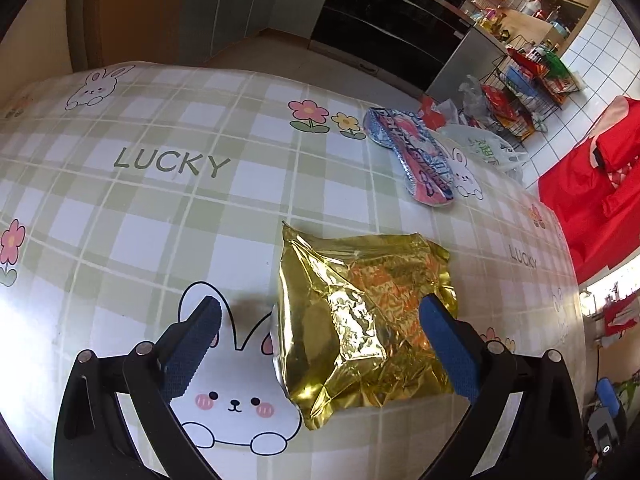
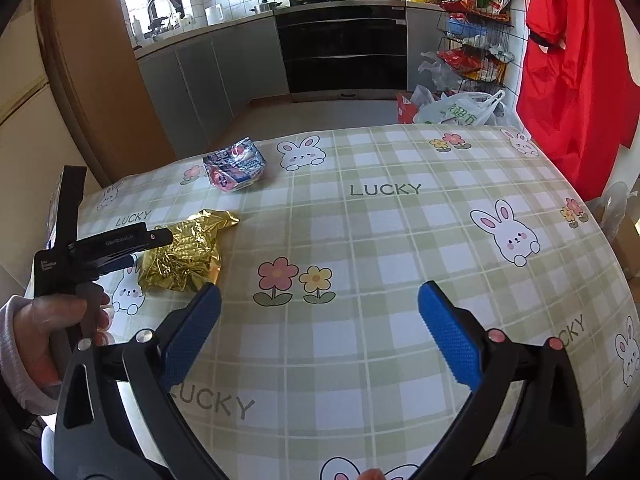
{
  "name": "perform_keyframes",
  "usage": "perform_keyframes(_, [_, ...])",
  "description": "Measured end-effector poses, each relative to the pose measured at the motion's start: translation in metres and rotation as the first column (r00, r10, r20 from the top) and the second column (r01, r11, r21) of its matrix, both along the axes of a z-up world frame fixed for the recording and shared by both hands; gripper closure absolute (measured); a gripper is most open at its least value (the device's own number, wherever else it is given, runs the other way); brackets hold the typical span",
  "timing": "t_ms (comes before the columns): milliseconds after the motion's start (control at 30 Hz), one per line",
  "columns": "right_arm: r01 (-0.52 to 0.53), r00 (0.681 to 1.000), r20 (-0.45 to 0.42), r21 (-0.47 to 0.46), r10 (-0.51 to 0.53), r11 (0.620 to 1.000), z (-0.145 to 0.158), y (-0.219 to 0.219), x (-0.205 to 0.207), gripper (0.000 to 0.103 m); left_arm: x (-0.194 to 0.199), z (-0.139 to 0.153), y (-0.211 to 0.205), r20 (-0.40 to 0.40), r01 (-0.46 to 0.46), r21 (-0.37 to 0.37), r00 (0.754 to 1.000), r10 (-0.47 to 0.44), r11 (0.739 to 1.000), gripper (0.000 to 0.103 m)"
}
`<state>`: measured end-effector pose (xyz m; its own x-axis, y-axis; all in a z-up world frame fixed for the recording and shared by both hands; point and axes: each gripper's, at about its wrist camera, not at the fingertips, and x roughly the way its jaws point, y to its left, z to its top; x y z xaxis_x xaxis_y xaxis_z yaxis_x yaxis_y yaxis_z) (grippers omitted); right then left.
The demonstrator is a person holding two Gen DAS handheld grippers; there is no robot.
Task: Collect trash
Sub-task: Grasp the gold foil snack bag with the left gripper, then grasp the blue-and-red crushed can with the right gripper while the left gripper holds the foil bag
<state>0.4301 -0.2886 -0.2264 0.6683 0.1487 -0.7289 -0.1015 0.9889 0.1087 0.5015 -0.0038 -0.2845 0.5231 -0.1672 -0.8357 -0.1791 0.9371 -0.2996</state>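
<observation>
A table (image 2: 400, 240) under a green-and-white checked cloth printed with rabbits, flowers and the word LUCKY fills most of both views. In the left wrist view, the gold foil wrapper (image 1: 360, 316) lies flat on the cloth at lower centre: crumpled, shiny, roughly square, with orange glints in its creases and a sealed, jagged top edge. The left gripper (image 1: 320, 344) is spread wide over it, its right blue pad over the wrapper's right part and its left pad over the printed rabbit beside the wrapper; whether either pad touches cannot be told. Toward the upper right of that view lies a second piece of trash, a flattened pink-and-blue packet (image 1: 416, 156) with a silver rim, well apart from the gold one. In the right wrist view, the right gripper (image 2: 320, 332) is released, jaws wide, above bare cloth at lower centre, grasping nothing. At the left edge a hand (image 2: 60, 320) holds the left gripper's handle.
</observation>
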Motion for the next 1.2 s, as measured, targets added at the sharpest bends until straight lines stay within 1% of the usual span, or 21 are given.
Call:
perform_keyframes(100, [-0.008,1.000,-0.002,-0.019,0.008,1.000,-0.003,0.001,0.005,0.006,0.003,-0.001,-0.007,-0.016,-0.014,0.040,1.000,0.014,0.999,0.006])
perform_keyframes(167, [-0.012,1.000,-0.002,-0.030,0.012,0.999,-0.004,0.003,0.008,0.006,0.004,0.000,-0.008,-0.018,-0.042,0.057,0.999,0.043,0.998,0.006])
perform_keyframes(200, [-0.014,1.000,0.000,-0.034,0.014,0.999,-0.005,0.004,0.009,0.006,0.005,0.000,-0.009,-0.016,-0.048,0.075,0.999,0.049,0.996,0.008])
perform_keyframes(233, [-0.014,1.000,0.001,-0.039,0.014,0.999,-0.005,0.006,0.010,0.006,0.005,0.000,-0.011,-0.013,-0.047,0.108,0.999,0.049,0.993,0.014])
perform_keyframes(267, [-0.015,1.000,0.001,-0.040,0.015,0.999,-0.005,0.006,0.012,0.006,0.004,0.002,-0.015,0.005,-0.020,0.121,1.000,0.020,0.992,0.031])
perform_keyframes(300, [-0.019,1.000,0.001,-0.038,0.019,0.999,-0.005,0.007,0.014,0.006,0.003,0.004,-0.017,0.019,0.016,0.106,1.000,-0.018,0.994,0.042])
perform_keyframes(333, [-0.027,1.000,0.001,-0.035,0.027,0.999,-0.004,0.009,0.016,0.006,0.000,0.007,-0.018,0.021,0.033,0.122,0.999,-0.036,0.992,0.047])
perform_keyframes(367, [-0.041,0.999,0.004,-0.036,0.041,0.999,-0.004,0.011,0.019,0.006,-0.004,0.011,-0.016,0.034,0.045,0.121,0.998,-0.049,0.992,0.058])
perform_keyframes(500, [-0.107,0.994,0.022,-0.076,0.109,0.991,-0.002,0.026,0.039,0.006,-0.018,0.018,0.008,0.065,0.051,0.070,0.996,-0.056,0.996,0.072])
perform_keyframes(633, [-0.201,0.978,0.027,-0.118,0.206,0.972,-0.006,0.053,0.068,0.006,-0.038,0.024,0.040,0.112,0.045,0.050,0.992,-0.051,0.998,0.077])
perform_keyframes(733, [-0.277,0.958,0.029,-0.167,0.286,0.946,-0.012,0.082,0.096,0.006,-0.053,0.030,0.066,0.147,0.026,0.040,0.989,-0.031,0.999,0.079])
perform_keyframes(867, [-0.315,0.943,0.027,-0.261,0.333,0.913,-0.025,0.122,0.138,0.006,-0.073,0.040,0.103,0.183,-0.045,0.007,0.982,0.043,0.999,0.080])
perform_keyframes(933, [-0.324,0.941,-0.001,-0.300,0.339,0.897,-0.033,0.140,0.157,0.007,-0.083,0.043,0.119,0.195,-0.088,-0.012,0.977,0.088,0.996,0.080])
perform_keyframes(967, [-0.331,0.940,-0.028,-0.319,0.340,0.888,-0.040,0.152,0.169,0.011,-0.087,0.044,0.127,0.199,-0.106,-0.021,0.974,0.108,0.994,0.080])
perform_keyframes(1000, [-0.336,0.939,-0.048,-0.330,0.339,0.882,-0.044,0.159,0.177,0.023,-0.092,0.045,0.132,0.202,-0.119,-0.026,0.972,0.122,0.993,0.080])
perform_keyframes(1033, [-0.344,0.938,-0.077,-0.333,0.339,0.878,-0.050,0.168,0.187,0.027,-0.096,0.045,0.137,0.204,-0.129,-0.030,0.970,0.133,0.991,0.080])
perform_keyframes(1067, [-0.345,0.938,-0.099,-0.341,0.332,0.874,-0.055,0.177,0.197,0.029,-0.099,0.045,0.141,0.204,-0.134,-0.035,0.969,0.139,0.990,0.080])
perform_keyframes(1200, [-0.317,0.948,-0.124,-0.387,0.292,0.866,-0.067,0.202,0.220,0.029,-0.107,0.045,0.152,0.210,-0.147,-0.041,0.966,0.152,0.988,0.080])
